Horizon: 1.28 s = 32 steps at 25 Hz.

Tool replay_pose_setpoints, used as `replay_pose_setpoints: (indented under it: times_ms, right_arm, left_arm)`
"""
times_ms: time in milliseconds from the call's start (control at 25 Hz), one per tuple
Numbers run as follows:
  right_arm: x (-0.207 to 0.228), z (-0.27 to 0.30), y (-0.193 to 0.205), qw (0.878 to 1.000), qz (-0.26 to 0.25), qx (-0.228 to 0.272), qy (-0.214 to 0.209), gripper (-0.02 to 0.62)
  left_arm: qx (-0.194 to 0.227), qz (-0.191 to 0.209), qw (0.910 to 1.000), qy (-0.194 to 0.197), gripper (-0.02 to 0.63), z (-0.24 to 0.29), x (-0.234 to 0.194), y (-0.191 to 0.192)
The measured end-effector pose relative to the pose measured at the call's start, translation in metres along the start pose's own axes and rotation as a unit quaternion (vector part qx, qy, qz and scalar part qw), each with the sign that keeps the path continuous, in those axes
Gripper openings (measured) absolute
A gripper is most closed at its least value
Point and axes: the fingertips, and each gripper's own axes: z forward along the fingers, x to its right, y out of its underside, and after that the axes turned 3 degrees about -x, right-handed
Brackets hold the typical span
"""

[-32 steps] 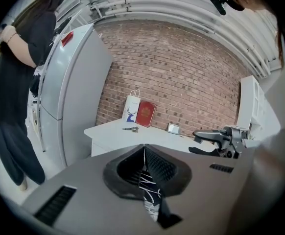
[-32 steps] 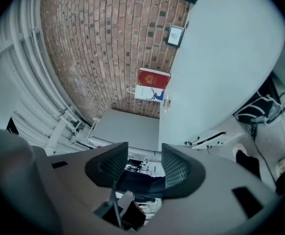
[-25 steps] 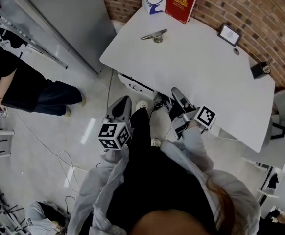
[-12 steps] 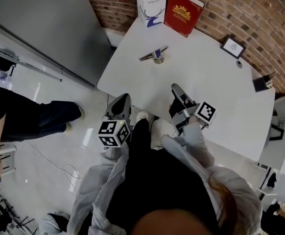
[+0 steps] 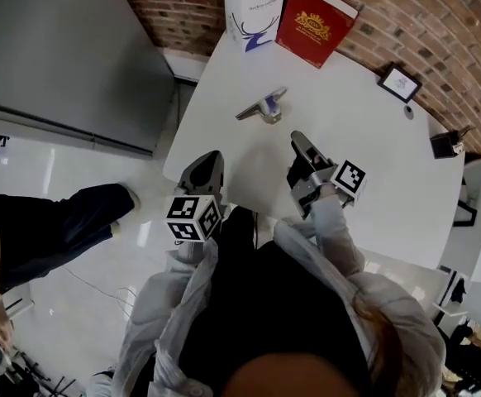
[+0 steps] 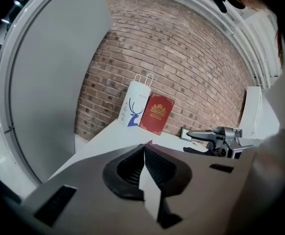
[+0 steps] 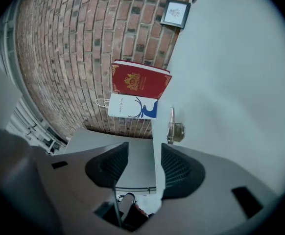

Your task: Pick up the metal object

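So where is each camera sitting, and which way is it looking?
Head view: on the person's head, looking steeply down at the table and metal object; sleeves, left tongs and right tongs show.
Left gripper view: rides the left tongs, facing the brick wall; its shut jaws show.
Right gripper view: rides the right tongs, tilted sideways, facing the metal object; its open jaws show.
Shared: all three see the red book and white bag.

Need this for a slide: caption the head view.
Left gripper and right gripper poised at a white table, metal object ahead, red book beyond.
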Motion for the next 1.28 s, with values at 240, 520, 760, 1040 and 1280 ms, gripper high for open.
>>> replay_pose_setpoints:
  times_ms: [240, 520, 760, 1040, 1280]
  right_arm:
    - [0.021, 0.039, -0.016, 1.0, 0.014, 0.007, 0.027, 0.209]
    - [0.046, 0.074, -0.028, 0.998, 0.032, 0.016, 0.059, 0.209]
    - [0.064, 0.095, -0.031, 0.995, 0.035, 0.017, 0.091, 0.206]
    - [0.077, 0.11, -0.028, 0.993, 0.051, 0.02, 0.1, 0.161]
    - [0.073, 0.112, -0.028, 0.993, 0.032, 0.027, 0.109, 0.014]
  left_arm:
    - [-0.013, -0.005, 0.9998, 0.013, 0.017, 0.034, -0.024, -0.004]
    - [-0.022, -0.015, 0.9996, 0.008, 0.017, 0.061, -0.05, -0.004]
    - [-0.024, -0.029, 0.9993, 0.0, 0.017, 0.071, -0.061, -0.006]
    - [-0.032, -0.04, 0.9987, -0.004, 0.017, 0.072, -0.066, 0.005]
    - [-0.034, -0.041, 0.9985, -0.009, 0.017, 0.069, -0.072, 0.007]
